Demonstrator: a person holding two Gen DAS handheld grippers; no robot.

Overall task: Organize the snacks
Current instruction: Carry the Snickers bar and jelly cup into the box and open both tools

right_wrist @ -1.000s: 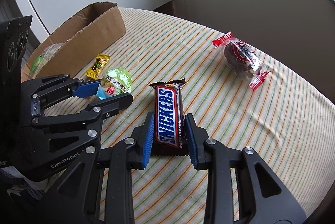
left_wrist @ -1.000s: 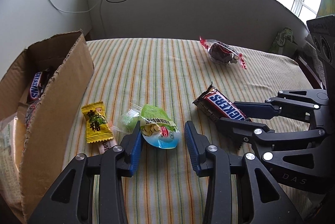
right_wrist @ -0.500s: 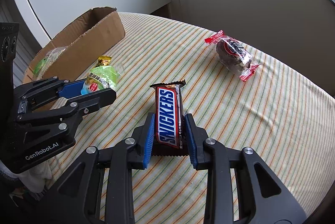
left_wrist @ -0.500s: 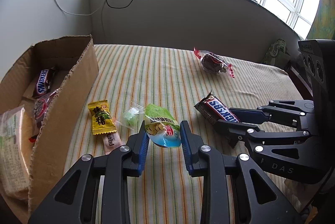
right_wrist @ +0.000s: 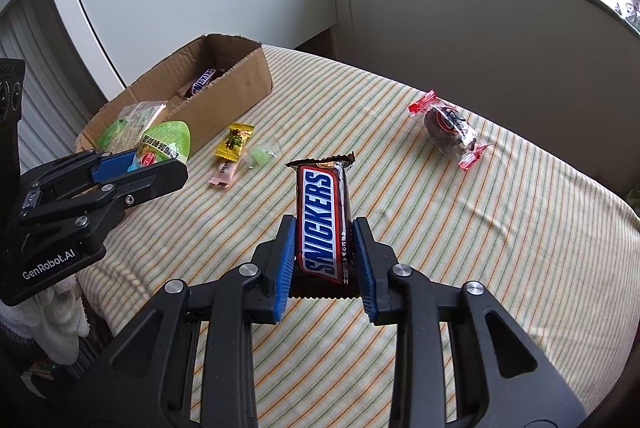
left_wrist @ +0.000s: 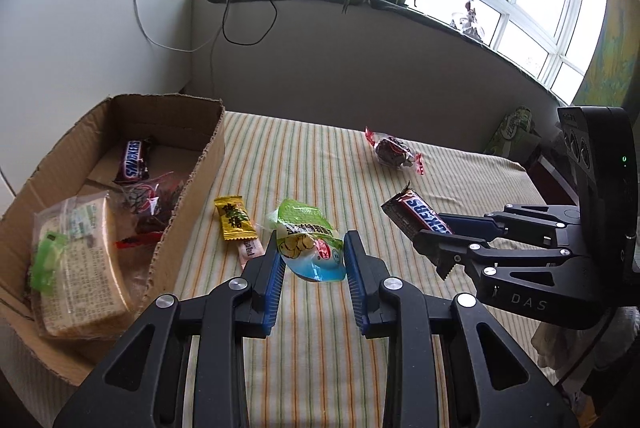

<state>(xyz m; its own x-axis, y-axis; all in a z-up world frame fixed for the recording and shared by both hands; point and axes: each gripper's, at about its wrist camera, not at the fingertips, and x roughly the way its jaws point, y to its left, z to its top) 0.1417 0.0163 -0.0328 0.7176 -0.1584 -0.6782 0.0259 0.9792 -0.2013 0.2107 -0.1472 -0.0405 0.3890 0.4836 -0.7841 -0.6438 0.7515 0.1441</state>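
A green and blue snack pouch [left_wrist: 310,246] is clamped between the blue pads of the left gripper [left_wrist: 312,260], whose fingers are drawn in only as far as the pouch's width, and it is held clear above the striped tablecloth [left_wrist: 320,164]. A Snickers bar [right_wrist: 324,224] is gripped by the right gripper [right_wrist: 323,256], standing lengthwise between nearly closed fingers, its lower end hidden behind the pads. The cardboard box [left_wrist: 192,188] is seen at the left of the cloth, with a second Snickers [left_wrist: 134,160], a sandwich pack [left_wrist: 76,260] and a clear wrapper of dark pieces [left_wrist: 152,200] inside; its near corner is cut off by the frame. A yellow candy [left_wrist: 234,222], a pink one partly covered beneath it and a dark wrapped sweet [left_wrist: 394,152] are left on the cloth. The print on the pouch cannot be read.
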